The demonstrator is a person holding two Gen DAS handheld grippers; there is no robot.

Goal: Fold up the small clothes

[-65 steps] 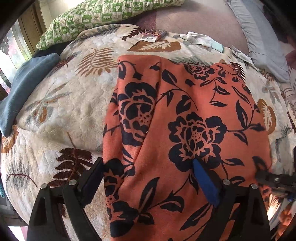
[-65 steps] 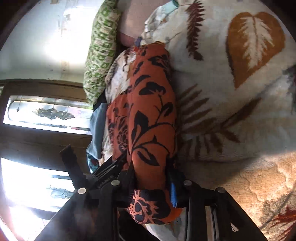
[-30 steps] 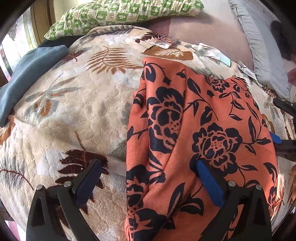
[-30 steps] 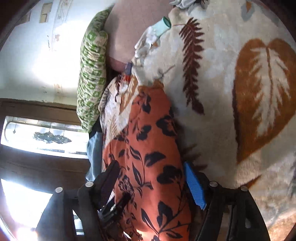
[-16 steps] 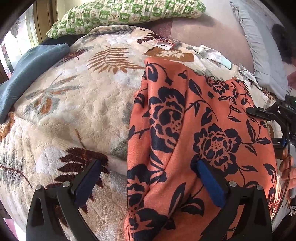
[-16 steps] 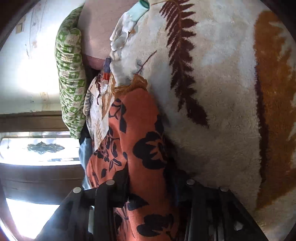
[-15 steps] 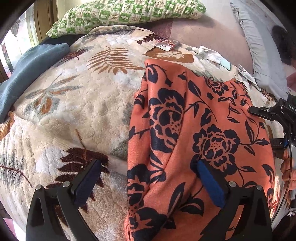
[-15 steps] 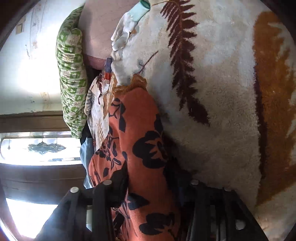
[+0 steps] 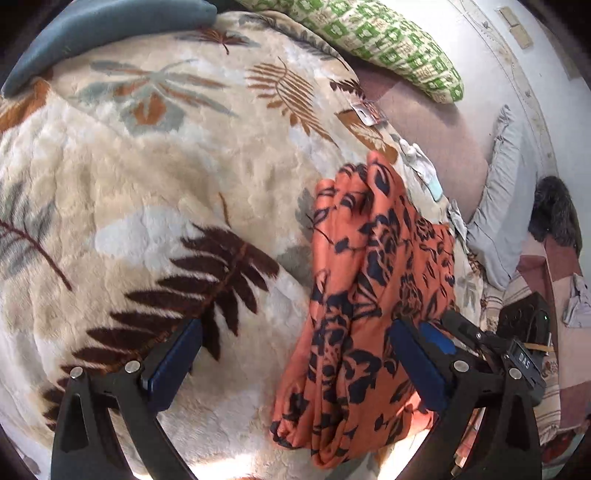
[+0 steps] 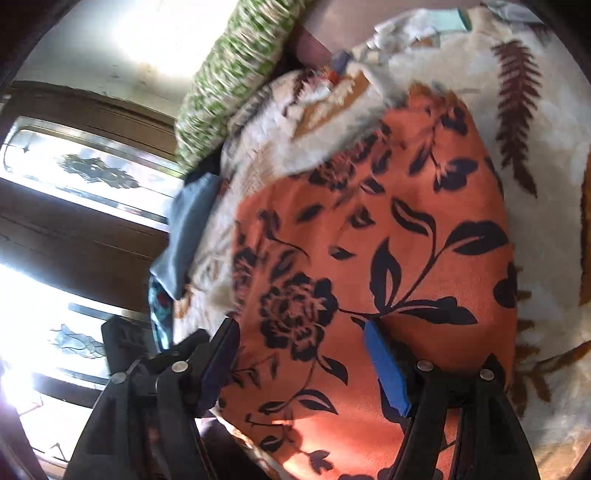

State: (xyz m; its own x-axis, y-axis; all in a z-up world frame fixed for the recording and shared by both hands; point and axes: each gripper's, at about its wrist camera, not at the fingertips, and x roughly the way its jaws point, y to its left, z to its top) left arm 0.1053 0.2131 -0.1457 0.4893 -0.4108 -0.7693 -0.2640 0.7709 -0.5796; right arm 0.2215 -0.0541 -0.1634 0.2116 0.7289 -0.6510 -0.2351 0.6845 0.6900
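Note:
An orange garment with a black flower print [image 9: 373, 295] lies folded into a long narrow strip on a cream leaf-pattern blanket [image 9: 155, 192]. My left gripper [image 9: 295, 362] is open; the garment's near end lies between its blue pads, close to the right pad, untouched by the left one. My right gripper [image 10: 303, 354] is open over the same garment [image 10: 369, 236], its blue pads spread across the cloth. Part of the right gripper shows in the left wrist view [image 9: 480, 343] beside the cloth's right edge.
A green checked pillow [image 9: 376, 40] and a blue folded cloth [image 9: 99, 29] lie at the far side of the bed. A grey pillow [image 9: 506, 206], small white cloths [image 9: 417, 158] and a packet [image 9: 369, 112] lie beyond the garment. A wooden window frame [image 10: 92, 206] stands at left.
The garment went from a wide spread to a narrower folded strip. My right gripper, shut on its edge half a second ago, has opened. My left gripper swung left and stayed open.

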